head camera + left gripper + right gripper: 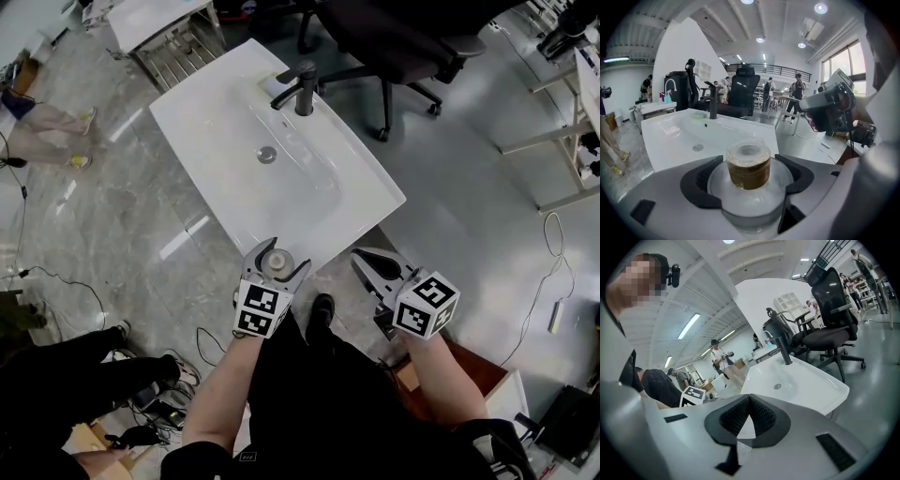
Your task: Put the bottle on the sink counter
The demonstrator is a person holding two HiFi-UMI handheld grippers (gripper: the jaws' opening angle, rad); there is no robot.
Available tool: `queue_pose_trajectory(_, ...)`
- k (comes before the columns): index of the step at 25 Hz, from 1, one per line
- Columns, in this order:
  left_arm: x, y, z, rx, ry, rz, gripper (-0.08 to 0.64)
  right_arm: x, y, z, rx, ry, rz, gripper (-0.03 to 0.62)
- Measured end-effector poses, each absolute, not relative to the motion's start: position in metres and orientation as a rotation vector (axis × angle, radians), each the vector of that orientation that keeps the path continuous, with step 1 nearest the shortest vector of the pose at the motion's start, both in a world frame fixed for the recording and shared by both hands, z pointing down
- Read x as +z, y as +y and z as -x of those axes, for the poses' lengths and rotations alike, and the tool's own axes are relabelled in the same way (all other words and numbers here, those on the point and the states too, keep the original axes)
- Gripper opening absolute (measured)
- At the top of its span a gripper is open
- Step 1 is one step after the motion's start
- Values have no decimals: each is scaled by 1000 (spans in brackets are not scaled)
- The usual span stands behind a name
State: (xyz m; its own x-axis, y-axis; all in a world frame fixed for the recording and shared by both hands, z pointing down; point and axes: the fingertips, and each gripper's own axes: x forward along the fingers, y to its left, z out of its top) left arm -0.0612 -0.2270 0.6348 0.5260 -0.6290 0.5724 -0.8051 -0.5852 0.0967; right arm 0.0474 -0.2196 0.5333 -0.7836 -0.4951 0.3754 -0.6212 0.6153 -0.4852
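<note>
Placement is not yet done: my left gripper (275,262) grips the small clear plastic bottle with a brownish-gold neck (749,165), its jaws closed round the rounded shoulder. I hold it in the air by the near edge of the white ceramic sink counter (192,117), which carries only its dark metal tap (305,89) (no bottle yet). My right gripper (749,414) is empty, jaws pressed together. The bottle stands upright, frosted-looking, with a translucent cap.
</note>
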Motion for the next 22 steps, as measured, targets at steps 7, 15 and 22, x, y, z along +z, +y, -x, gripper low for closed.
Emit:
queue_pose_trajectory(7,635,-228,62,717,-1182,-2412,341,531,-218,-50,917,-2634,-929,14)
queue_pose_trajectory(15,637,-225,63,775,-1189,-2425,341,533,-216,-51,924,-2636,-924,14)
queue_pose_trajectory(22,639,-218,66,807,-1193,-2421,341,532,-211,-52,925,-2638,-923,14)
